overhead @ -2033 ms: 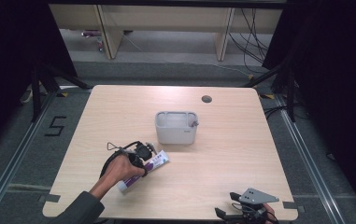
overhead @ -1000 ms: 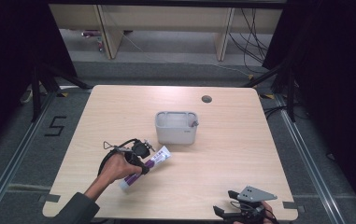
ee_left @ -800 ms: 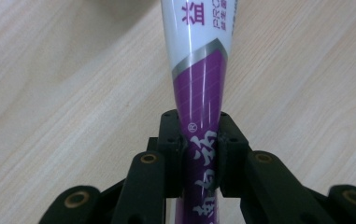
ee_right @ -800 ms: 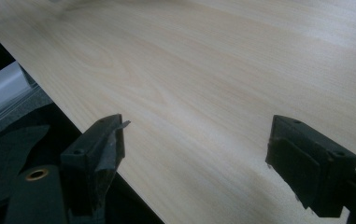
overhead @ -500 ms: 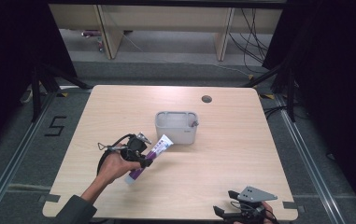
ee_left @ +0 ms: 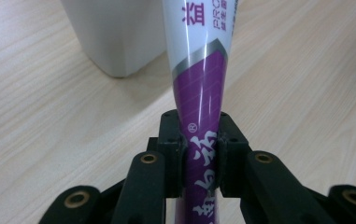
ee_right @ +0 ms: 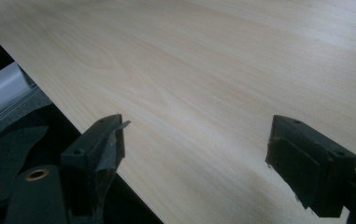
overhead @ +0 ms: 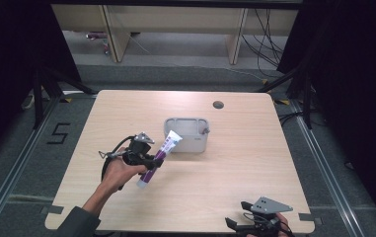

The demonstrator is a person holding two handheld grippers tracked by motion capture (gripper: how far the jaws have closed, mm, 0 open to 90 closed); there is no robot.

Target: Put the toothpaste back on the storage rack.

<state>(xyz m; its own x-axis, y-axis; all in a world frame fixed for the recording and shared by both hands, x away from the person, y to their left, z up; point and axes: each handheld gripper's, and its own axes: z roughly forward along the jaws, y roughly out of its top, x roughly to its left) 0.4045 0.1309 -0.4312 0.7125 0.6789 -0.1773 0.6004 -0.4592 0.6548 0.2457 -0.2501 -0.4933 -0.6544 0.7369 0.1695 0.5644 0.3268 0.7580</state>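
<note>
Your left gripper (overhead: 148, 159) sits left of centre in the high view, its jaws pinched on a tube (overhead: 159, 158) that slants up and to the right, off the table (overhead: 254, 148). In the left gripper view both pads press the tube (ee_left: 202, 116) at its purple lower part, in the bottom middle of the frame. The tube is white above and purple below, with a grey chevron band between. Purple print on the white part, cut off by the top edge, shows a Chinese character "益" and the Latin letters "PRO". On the purple part there is a small "®" mark and large white Chinese characters, partly hidden by the jaws. The tube's upper end lies just in front of the grey bin (overhead: 188, 133), near its left corner; whether they touch cannot be told.

Your right gripper (overhead: 259, 223) is at the bottom right of the high view, at the table's near edge. In the right gripper view its jaws stand wide apart over bare wood (ee_right: 213, 70), holding nothing.
</note>
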